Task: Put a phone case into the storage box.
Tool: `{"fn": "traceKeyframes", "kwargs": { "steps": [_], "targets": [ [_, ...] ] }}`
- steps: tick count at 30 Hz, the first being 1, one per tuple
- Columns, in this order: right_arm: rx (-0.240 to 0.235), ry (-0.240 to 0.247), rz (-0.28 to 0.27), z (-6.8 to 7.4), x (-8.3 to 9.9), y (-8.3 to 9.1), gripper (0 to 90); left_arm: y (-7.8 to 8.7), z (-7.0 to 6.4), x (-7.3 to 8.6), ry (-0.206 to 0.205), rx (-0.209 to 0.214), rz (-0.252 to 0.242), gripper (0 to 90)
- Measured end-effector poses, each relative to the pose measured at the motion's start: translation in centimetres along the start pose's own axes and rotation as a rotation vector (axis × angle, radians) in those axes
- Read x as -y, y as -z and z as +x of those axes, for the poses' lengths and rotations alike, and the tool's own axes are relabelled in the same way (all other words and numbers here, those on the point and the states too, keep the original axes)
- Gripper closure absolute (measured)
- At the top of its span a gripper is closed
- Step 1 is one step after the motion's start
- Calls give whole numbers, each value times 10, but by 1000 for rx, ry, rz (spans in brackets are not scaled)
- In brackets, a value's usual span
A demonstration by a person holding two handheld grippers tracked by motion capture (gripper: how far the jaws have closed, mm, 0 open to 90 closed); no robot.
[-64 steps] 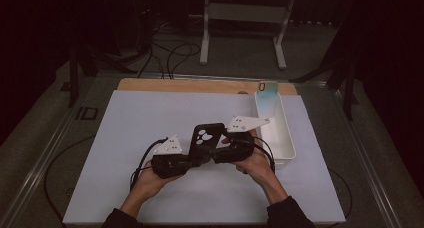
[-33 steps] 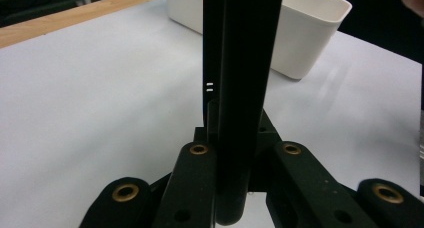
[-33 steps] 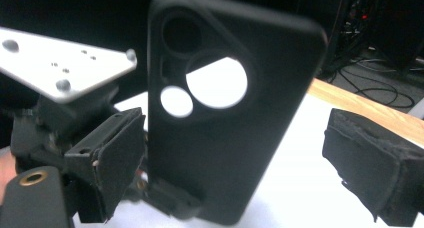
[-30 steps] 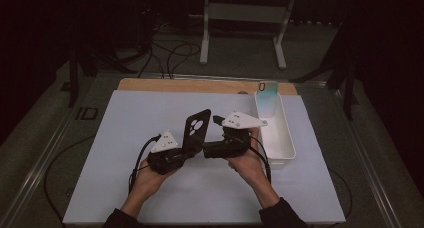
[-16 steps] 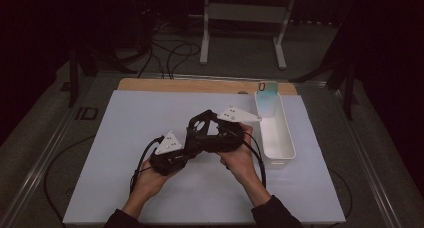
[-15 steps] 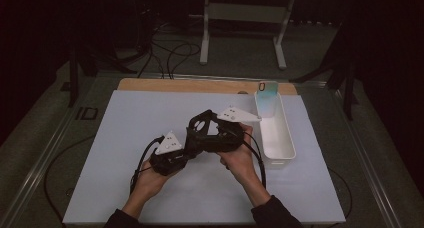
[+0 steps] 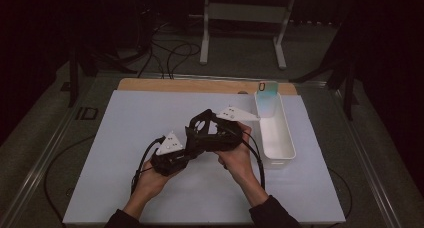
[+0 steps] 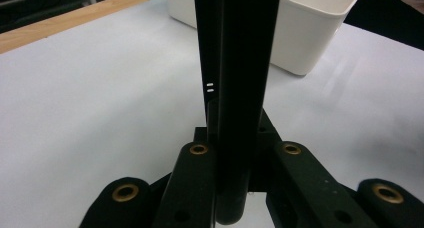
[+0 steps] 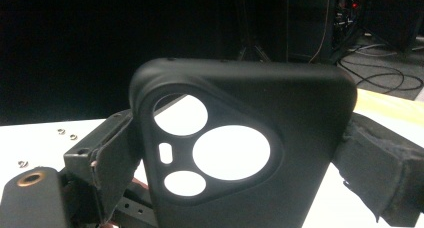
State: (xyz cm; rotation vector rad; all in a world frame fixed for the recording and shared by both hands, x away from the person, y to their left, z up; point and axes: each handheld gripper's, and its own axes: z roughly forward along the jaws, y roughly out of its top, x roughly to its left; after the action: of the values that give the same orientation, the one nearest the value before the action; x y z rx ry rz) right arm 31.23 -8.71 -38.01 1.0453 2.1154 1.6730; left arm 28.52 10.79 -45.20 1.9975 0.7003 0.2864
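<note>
The black phone case [image 9: 245, 153] stands between the pads [image 9: 375, 173] of the right gripper [image 7: 212, 135], pinched at both edges, its camera cut-outs facing that gripper's camera; in the left gripper view the same case [image 8: 240, 88] shows edge-on, upright between the jaws of the left gripper [image 7: 187, 145], which are closed in against it; seen from above, both claws meet over the middle of the white mat [image 7: 125, 133], the case held above it; the white bin [image 7: 275, 133] sits just right of the hands.
</note>
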Motion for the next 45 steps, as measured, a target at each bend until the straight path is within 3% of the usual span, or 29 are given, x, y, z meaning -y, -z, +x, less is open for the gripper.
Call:
{"fn": "traceKeyframes", "kwargs": {
  "steps": [10,13,16,17,18,19,22,28,31,33,36,40,45],
  "targets": [
    [15,-19,7,0,0,1,134,-1,0,1,5,-1,3,848],
    [4,-25,10,0,0,1,139,-1,2,1,10,1,-1,791],
    [7,-16,13,0,0,1,141,1,4,1,13,7,-9,718],
    [9,-9,17,1,1,1,142,2,5,1,17,14,-13,644],
    [9,-9,17,1,1,1,142,2,6,1,19,16,-14,644],
    [9,-11,17,1,1,1,142,3,7,1,25,17,-16,550],
    [8,-16,13,1,0,1,142,4,10,2,53,12,-27,428],
    [25,-13,5,-2,-1,4,142,11,11,1,61,-32,-59,275],
    [32,-20,-1,-4,-1,6,142,15,12,0,67,-67,-70,140],
    [35,-19,-2,-5,-1,6,142,18,14,0,72,-91,-79,122],
    [41,-25,-2,-8,-2,8,142,23,18,1,82,-119,-106,28],
    [48,-20,-1,-10,-2,9,142,31,23,1,91,-143,-145,4],
    [64,-11,-4,-13,-5,13,142,41,24,4,77,-202,-176,1]
  ]
}}
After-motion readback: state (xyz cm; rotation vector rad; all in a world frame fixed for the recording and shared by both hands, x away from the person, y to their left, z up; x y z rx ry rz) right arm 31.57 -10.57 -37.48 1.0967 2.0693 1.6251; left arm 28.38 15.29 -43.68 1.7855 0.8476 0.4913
